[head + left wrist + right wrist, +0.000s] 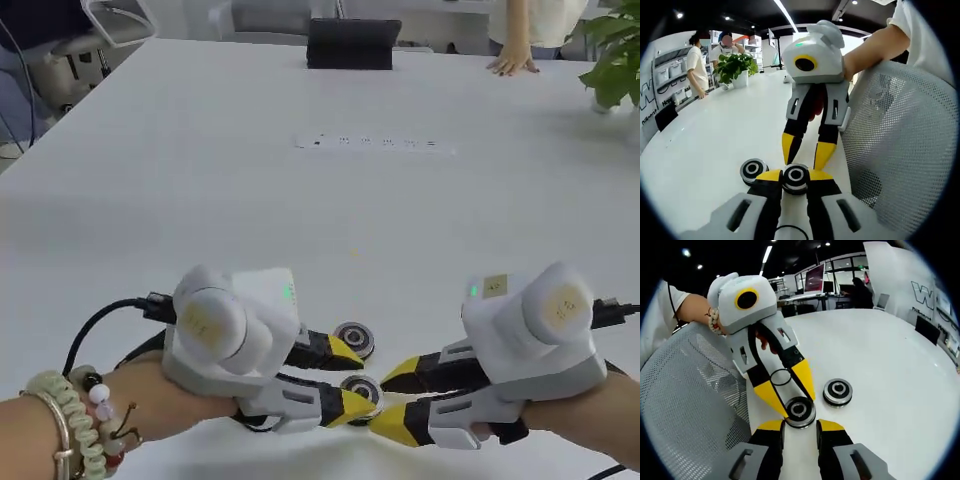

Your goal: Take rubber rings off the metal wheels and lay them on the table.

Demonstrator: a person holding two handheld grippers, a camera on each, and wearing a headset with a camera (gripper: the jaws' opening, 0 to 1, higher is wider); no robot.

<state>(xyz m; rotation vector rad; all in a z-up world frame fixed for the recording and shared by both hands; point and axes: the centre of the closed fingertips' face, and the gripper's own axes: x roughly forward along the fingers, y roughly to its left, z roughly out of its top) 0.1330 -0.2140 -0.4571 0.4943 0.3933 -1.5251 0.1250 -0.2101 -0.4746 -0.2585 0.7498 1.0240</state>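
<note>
Right now the left gripper (360,382) is closed on the near metal wheel (800,412), which lies flat on the white table (300,200), its dark rubber ring (796,166) apparently not yet off. That hold may be the trouble, since jaws pressing on the rim could pin the ring so it stretches instead of lifting. Just to the right, the right gripper (380,398) stands slightly open and empty at the wheel's edge. A shallow nip could slip and knock the wheel toward the second wheel (352,338) nearby.
</note>
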